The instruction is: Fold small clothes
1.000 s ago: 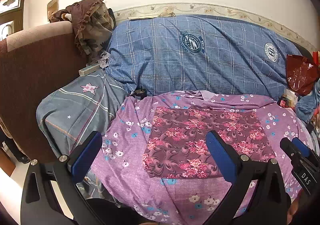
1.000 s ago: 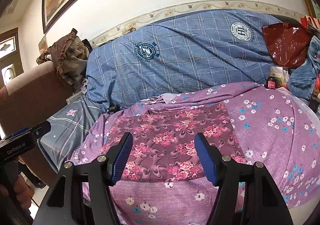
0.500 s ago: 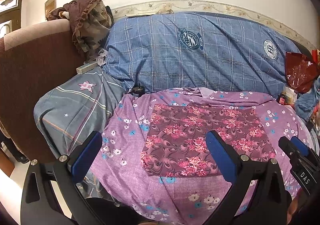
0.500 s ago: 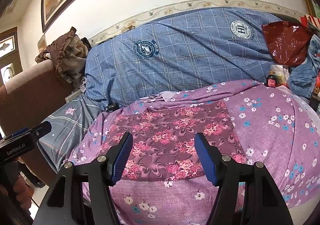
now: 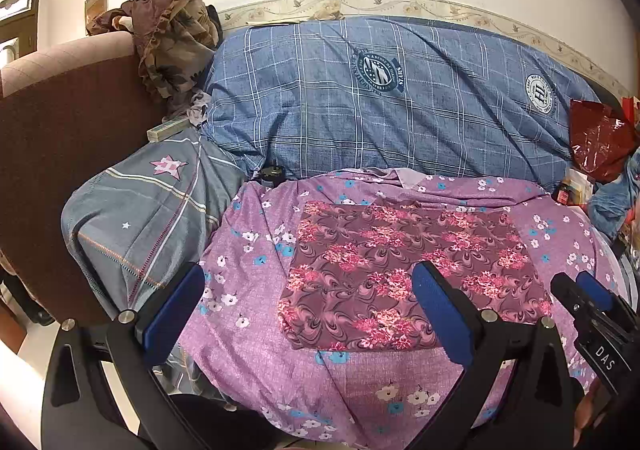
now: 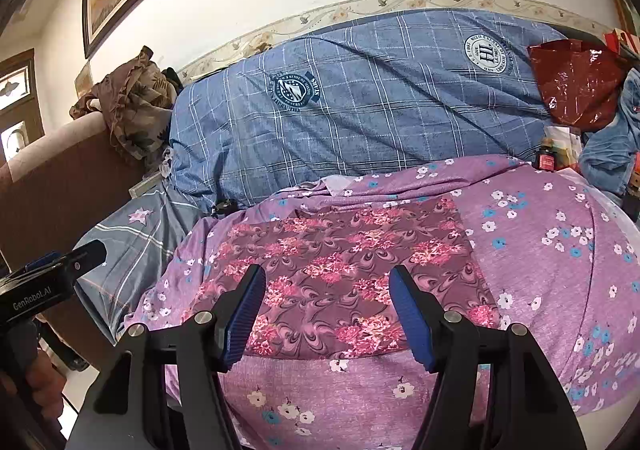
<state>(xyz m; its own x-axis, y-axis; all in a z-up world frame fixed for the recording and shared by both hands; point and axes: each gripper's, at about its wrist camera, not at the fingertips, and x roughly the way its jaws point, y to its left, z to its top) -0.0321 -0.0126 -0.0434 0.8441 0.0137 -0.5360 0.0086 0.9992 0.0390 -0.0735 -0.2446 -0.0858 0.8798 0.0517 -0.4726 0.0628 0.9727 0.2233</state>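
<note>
A maroon cloth with pink flowers lies flat as a neat rectangle on a purple flowered sheet. My left gripper stands open just short of the cloth's near left part, nothing between its blue pads. In the right wrist view the same cloth lies on the sheet. My right gripper hovers open over the cloth's near edge, holding nothing. Each gripper shows in the other's view: the right gripper at the far right, the left gripper at the far left, held by a hand.
A blue checked bedding roll lies behind the sheet against the wall. A grey pillow with a star and a brown sofa arm are on the left. A red plastic bag and small bottles crowd the right.
</note>
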